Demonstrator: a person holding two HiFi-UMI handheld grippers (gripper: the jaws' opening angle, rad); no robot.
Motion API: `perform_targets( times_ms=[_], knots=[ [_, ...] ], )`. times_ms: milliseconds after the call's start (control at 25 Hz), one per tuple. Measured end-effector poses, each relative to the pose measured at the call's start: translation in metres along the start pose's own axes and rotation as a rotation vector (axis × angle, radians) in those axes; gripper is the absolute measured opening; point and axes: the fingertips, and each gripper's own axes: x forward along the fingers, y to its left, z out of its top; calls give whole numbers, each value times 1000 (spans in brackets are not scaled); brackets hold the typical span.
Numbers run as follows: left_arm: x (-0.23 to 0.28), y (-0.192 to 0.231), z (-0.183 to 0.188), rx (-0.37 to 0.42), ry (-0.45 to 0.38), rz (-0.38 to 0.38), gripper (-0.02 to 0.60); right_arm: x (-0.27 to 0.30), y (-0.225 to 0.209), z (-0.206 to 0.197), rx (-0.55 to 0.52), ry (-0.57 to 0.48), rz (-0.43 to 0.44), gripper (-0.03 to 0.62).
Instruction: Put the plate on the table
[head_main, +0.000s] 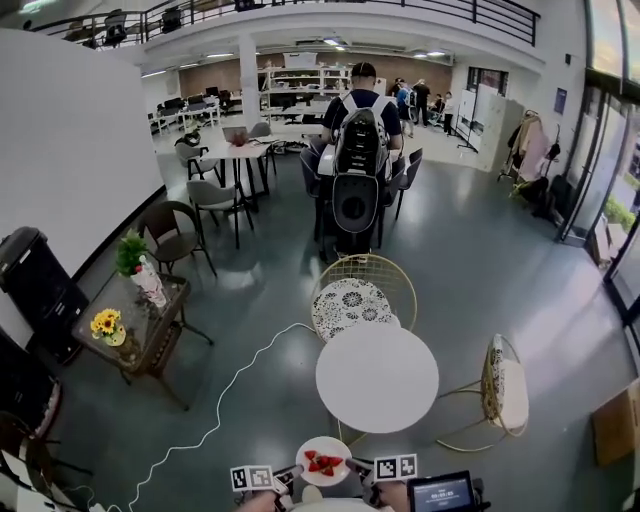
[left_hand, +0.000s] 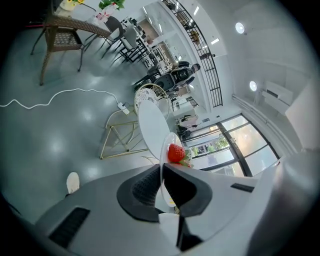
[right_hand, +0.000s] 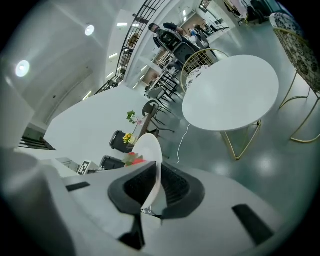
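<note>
A white plate (head_main: 324, 460) carrying red strawberries (head_main: 322, 464) hangs at the bottom of the head view, just short of the round white table (head_main: 377, 377). My left gripper (head_main: 284, 478) is shut on the plate's left rim and my right gripper (head_main: 362, 470) is shut on its right rim. In the left gripper view the plate (left_hand: 167, 150) stands edge-on between the pads, a strawberry (left_hand: 175, 153) showing on it, with the table (left_hand: 152, 127) beyond. In the right gripper view the plate (right_hand: 151, 152) is pinched the same way, and the table (right_hand: 231, 94) lies ahead.
A gold wire chair with a patterned cushion (head_main: 352, 304) stands behind the table, and another chair (head_main: 503, 387) is at its right. A wooden side table (head_main: 130, 325) with flowers stands at left. A white cable (head_main: 215, 410) runs over the floor. A person with a backpack (head_main: 360, 150) stands farther off.
</note>
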Motion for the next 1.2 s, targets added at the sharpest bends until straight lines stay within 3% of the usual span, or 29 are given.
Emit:
perform_targets(
  times_ms=[400,640,1200],
  knots=[
    [16,16,25,20,114,-41,18,13,-7,7,78,-72,-55,23],
    [36,20,43,32,160,-22,19,25,-27,23,114,-106,-66,23],
    [120,15,119,90,223,19,19,42,-77,115,152,-135,-82,23]
  ],
)
